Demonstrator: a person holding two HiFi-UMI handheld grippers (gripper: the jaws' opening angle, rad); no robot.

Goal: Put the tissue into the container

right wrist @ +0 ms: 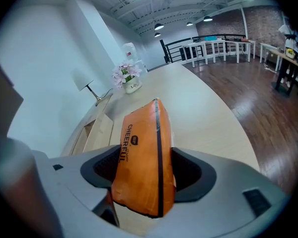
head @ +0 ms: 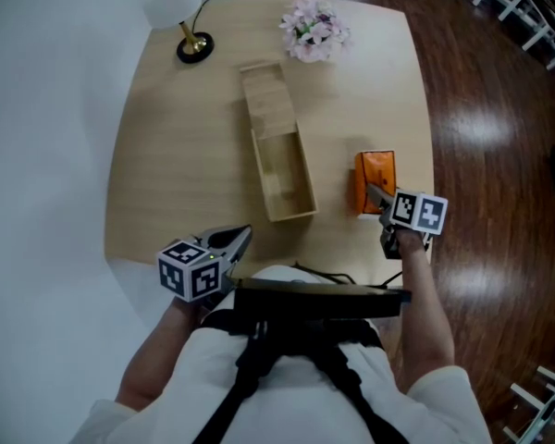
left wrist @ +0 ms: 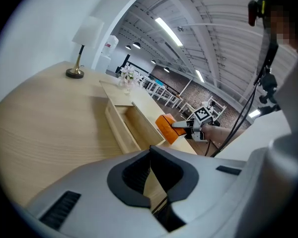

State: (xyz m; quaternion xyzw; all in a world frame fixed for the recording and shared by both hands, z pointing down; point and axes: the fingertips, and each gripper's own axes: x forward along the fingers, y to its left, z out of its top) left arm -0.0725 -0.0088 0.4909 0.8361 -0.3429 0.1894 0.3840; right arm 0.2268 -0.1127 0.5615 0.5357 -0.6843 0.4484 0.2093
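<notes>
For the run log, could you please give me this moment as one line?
right hand-held gripper: shut on tissue | left hand-held gripper: shut, empty | container: open end empty | tissue: right of container, not yet in

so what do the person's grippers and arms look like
The left gripper and right gripper are grey plastic with dark pads inside the jaws. Each carries a white cube with black square markers. The person wears a white short-sleeved top and black straps.
</notes>
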